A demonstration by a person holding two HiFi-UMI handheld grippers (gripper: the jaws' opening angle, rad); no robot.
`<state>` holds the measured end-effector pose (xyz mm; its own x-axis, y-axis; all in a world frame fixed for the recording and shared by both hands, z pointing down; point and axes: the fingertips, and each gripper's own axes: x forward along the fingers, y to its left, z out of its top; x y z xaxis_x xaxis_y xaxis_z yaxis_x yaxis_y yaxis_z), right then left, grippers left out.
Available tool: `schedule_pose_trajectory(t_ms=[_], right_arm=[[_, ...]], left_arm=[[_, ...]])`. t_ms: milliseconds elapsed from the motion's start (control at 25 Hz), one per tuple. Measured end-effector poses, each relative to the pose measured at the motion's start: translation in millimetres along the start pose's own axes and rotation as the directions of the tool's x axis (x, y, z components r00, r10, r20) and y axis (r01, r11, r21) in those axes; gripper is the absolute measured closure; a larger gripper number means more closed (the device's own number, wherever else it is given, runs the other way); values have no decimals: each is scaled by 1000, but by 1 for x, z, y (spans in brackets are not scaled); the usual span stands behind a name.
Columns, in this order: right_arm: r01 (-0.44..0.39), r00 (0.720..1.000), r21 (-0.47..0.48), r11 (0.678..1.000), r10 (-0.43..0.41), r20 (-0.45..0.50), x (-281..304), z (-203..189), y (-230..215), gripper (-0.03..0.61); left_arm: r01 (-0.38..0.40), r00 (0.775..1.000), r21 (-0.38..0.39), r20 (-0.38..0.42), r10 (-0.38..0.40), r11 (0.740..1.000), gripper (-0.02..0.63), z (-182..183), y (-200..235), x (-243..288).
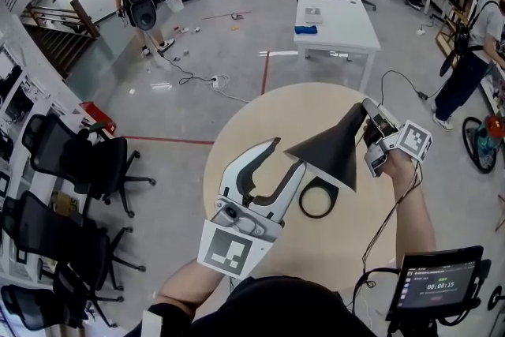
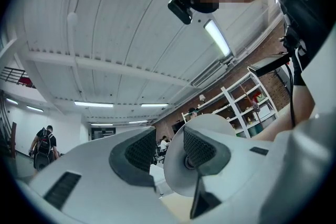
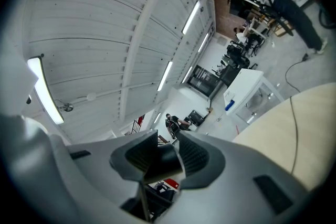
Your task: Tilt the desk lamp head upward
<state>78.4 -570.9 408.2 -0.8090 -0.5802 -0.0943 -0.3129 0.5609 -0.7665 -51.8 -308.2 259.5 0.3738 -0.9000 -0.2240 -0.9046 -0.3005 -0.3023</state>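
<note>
Black lamp head [image 1: 330, 146] is sitting tilted over the round wooden table [image 1: 252, 118], above its ring base [image 1: 318, 200]. Right gripper [image 1: 369, 124] is clamping the head's narrow top end. Left gripper [image 1: 286, 155] is hovering, jaws apart, gripping nothing, at the shade's lower rim; contact unclear

Round wooden table [image 1: 252, 126] in front, white desk [image 1: 339, 20] beyond with a blue item [image 1: 305, 30] on it. Black office chairs [image 1: 79, 162] at left, small screen [image 1: 438, 280] lower right.
</note>
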Motion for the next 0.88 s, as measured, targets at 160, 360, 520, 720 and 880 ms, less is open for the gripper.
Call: schedule_pose_trajectory(t_ms=[160,360,520,720,880], right_arm=[[-3,1000,29,1000,3,7,2,-3,1,456],[17,999,-5,1000,-17,-37,4,-5,5,456],[-3,998,-55,998,0,-55,0,1,9,456],[-7,995,-39,999,3,-99,0,4,7,456],[-54,993,20,998,56,-106,5,-2,8,456]], left_arm=[[6,1000,9,8,-6,1000,443,6,7,4],[0,1000,-22,19,1,1000,443,7,9,2],[1,999,-32,34,0,999,443,7,9,1],[1,999,-41,53,1,999,443,11,10,3],[5,999,-31,44,-4,999,443,14,10,6]])
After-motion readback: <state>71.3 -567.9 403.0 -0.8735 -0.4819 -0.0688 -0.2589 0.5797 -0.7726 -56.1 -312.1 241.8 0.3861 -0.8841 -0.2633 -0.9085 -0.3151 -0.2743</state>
